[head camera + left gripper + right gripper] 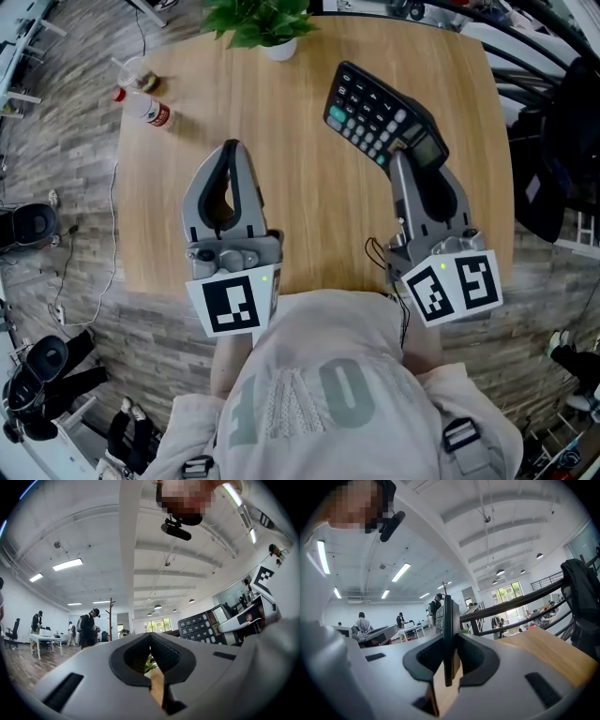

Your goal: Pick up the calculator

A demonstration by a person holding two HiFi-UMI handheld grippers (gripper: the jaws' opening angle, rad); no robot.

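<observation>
In the head view the black calculator (373, 111) hangs tilted over the far right part of the wooden table (309, 225). My right gripper (413, 156) is shut on its display end. The right gripper view shows the calculator (447, 620) edge-on, standing upright between the pads. My left gripper (231, 147) hovers over the table's left middle, shut with nothing in it, well apart from the calculator. From the left gripper view the calculator (200, 625) shows to the right with its keys facing the camera.
A potted green plant (264, 25) stands at the table's far edge. A small bottle with a red cap (150, 108) lies at the far left corner beside a clear cup (132, 71). A dark jacket (581, 590) hangs on a railing to the right. People stand far off in the room.
</observation>
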